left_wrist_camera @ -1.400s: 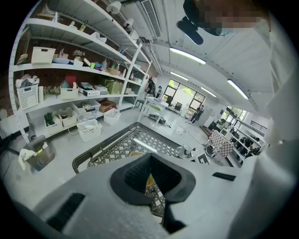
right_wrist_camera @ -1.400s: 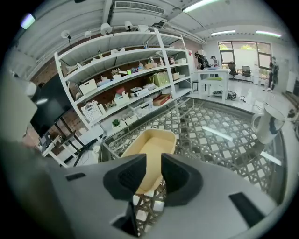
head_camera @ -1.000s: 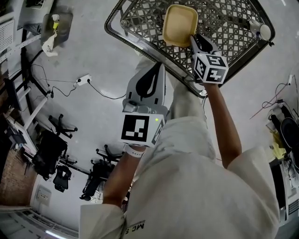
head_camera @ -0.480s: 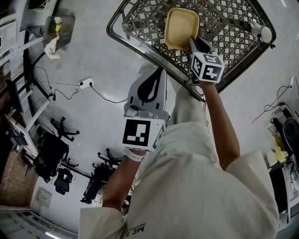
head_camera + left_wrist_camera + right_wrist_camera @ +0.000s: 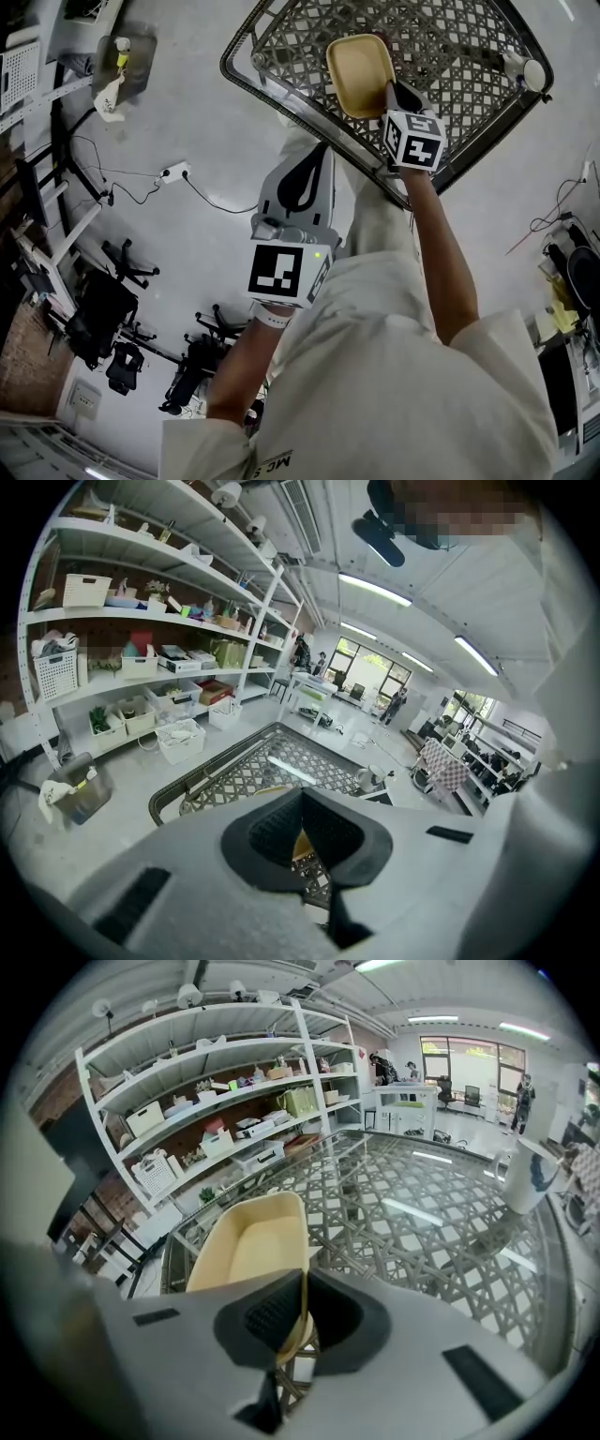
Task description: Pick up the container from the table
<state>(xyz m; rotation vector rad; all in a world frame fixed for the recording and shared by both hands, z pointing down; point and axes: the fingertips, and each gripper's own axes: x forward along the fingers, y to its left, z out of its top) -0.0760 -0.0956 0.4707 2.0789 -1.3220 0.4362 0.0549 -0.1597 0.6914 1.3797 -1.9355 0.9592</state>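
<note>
Tabletop point(image 5: 422, 1213), right fingers point(image 5: 267, 1321) tight on container point(image 5: 248, 1246)

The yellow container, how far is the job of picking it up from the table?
Done: the right gripper is shut on the near rim of the yellow container. In hand: the container is held over the lattice table; whether it is fully clear I cannot tell. Left: lifting it away. The left gripper is shut, empty.

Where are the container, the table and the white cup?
container point(image 5: 249, 1244): right gripper view, its inner floor.
table point(image 5: 441, 1213): right gripper view, bare lattice top.
cup point(image 5: 527, 1181): right gripper view, its side.
</note>
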